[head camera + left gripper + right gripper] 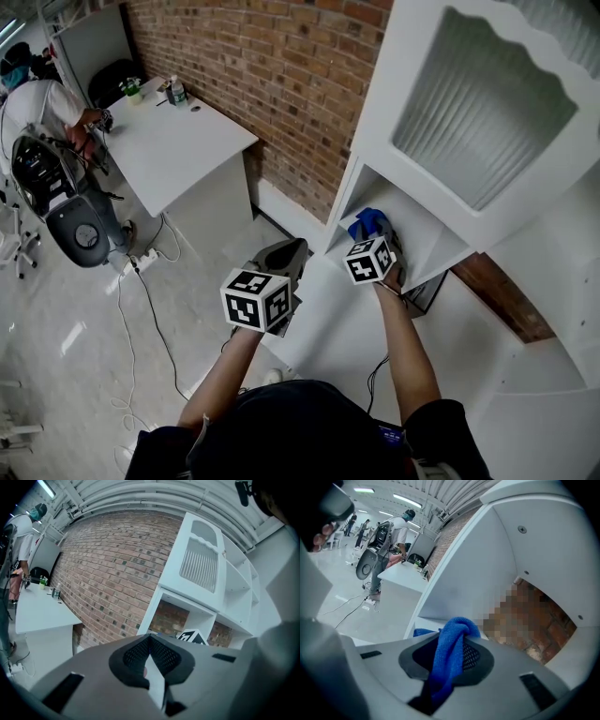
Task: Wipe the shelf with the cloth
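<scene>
A blue cloth (451, 654) is pinched between the jaws of my right gripper (452, 660), which is shut on it. In the head view the cloth (370, 222) bunches at the open lower shelf (427, 246) of a white cabinet (469, 112), just past the right gripper (377, 246). The cloth rests on or just above the shelf board; which one is unclear. My left gripper (286, 258) hangs lower and to the left, over the floor in front of the cabinet. Its jaws (151, 660) are shut with nothing between them.
A red brick wall (272, 84) runs behind the cabinet. A white table (173, 141) with bottles stands at the far left, with a person (42, 108) and a dark machine (56, 187) beside it. Cables (150, 309) trail over the pale floor.
</scene>
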`<state>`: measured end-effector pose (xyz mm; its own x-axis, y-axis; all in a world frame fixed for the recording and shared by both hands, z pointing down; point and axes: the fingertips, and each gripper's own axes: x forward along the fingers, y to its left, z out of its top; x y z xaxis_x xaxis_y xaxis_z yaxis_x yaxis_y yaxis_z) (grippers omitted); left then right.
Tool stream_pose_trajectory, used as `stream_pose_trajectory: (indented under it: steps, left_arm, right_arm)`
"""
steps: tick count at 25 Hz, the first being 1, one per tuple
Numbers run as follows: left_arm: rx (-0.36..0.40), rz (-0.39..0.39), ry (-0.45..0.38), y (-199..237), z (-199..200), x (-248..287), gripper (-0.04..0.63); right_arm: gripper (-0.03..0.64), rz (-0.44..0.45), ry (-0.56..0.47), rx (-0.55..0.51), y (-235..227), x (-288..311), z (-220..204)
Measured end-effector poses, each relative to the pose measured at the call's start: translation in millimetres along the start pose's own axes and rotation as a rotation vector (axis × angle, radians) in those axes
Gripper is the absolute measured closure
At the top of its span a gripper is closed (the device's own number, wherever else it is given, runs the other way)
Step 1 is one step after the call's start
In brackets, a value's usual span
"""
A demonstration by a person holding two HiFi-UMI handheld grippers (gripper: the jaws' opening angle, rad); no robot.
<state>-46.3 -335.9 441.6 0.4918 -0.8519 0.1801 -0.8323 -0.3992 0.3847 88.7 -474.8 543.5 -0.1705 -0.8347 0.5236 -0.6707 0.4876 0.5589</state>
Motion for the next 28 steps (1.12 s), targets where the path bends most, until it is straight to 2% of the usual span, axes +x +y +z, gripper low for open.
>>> stream_pose_trajectory:
  steps: [28]
  left_arm:
    - [0.034, -0.166, 0.059, -47, -9, 8, 0.581]
  right_arm:
    - [0.538, -0.121, 0.128, 0.113, -30, -48, -63]
